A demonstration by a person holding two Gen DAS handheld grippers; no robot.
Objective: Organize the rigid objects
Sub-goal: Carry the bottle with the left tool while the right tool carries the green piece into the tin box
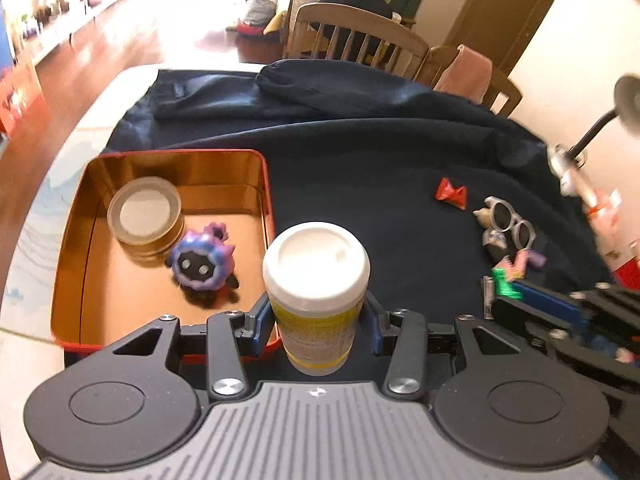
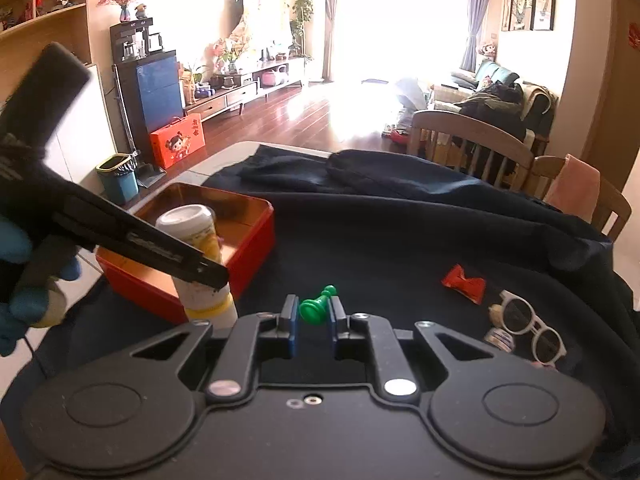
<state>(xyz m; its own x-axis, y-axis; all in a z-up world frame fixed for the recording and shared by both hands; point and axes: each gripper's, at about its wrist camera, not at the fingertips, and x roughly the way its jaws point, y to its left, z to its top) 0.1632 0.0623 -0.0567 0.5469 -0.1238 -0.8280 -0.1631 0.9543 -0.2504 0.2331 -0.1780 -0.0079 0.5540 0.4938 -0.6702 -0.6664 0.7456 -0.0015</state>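
Left gripper (image 1: 318,320): its blue-padded fingers were clamped on either side of the bottle, gripping it below the cap.
Bottle (image 1: 316,292): white-capped with a yellow-and-white label, it stood upright in that grip, just beside the near right corner of the tin; whether its base touched the cloth could not be told.
Right gripper (image 2: 313,314): its fingers were drawn close together on the green pawn.
Green pawn (image 2: 316,306): it lay tilted between the pads, head pointing away from the camera, above the dark cloth.
Tin (image 1: 266,200): a red tray with a gold interior, it sat on the left part of the cloth.
Round lidded container (image 1: 144,212): it rested in the far left part of the tin.
Purple figure (image 1: 200,260): spiky, with a dark face, it stood inside the tin, just in front of the round container.
Red wrapper (image 2: 464,282): it lay on the cloth to the right, well apart from the tin.
White sunglasses (image 2: 528,326): they lay nearer than the wrapper, among a few small blurred pieces.
Dark cloth (image 2: 380,240): navy fabric covered the table under everything.
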